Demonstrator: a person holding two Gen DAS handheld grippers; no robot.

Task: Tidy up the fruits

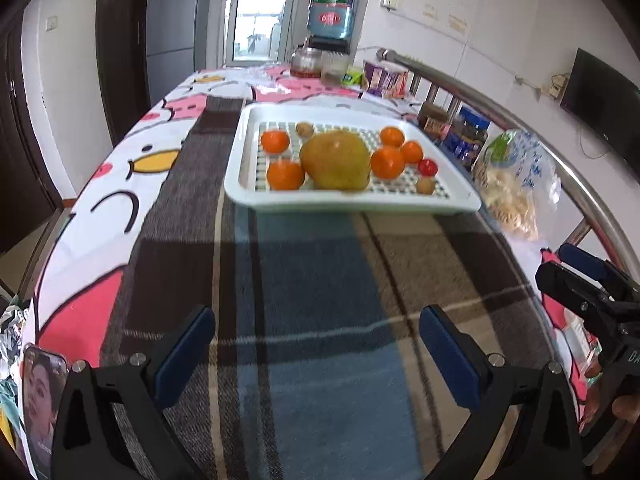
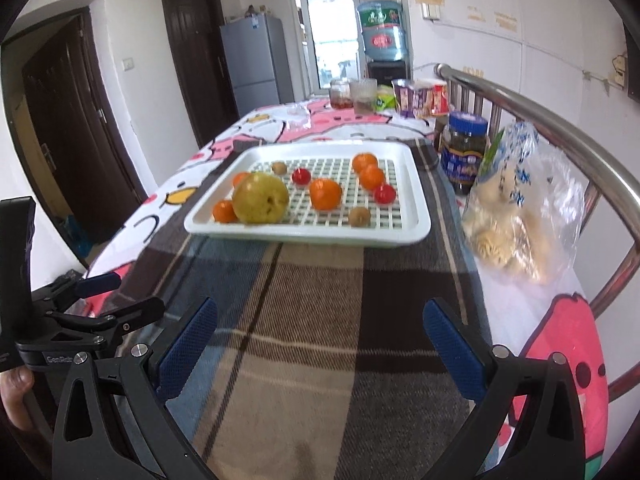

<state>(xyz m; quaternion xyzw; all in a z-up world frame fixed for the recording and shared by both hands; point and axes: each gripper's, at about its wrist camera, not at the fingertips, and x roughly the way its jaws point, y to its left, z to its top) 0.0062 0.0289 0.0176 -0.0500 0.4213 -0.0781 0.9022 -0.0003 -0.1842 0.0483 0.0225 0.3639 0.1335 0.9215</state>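
Note:
A white slotted tray sits on the plaid cloth ahead of both grippers. It holds a large yellow-green pear, several oranges such as one, small red fruits and small brown fruits. My left gripper stands open and empty, well short of the tray. My right gripper is likewise open and empty. Each gripper shows at the edge of the other's view: the right gripper, the left gripper.
Right of the tray stand a dark jar with a blue lid, a plastic bag of dried noodles and a curved metal rail. Jars and cup noodles crowd the table's far end. A phone is mounted at the lower left.

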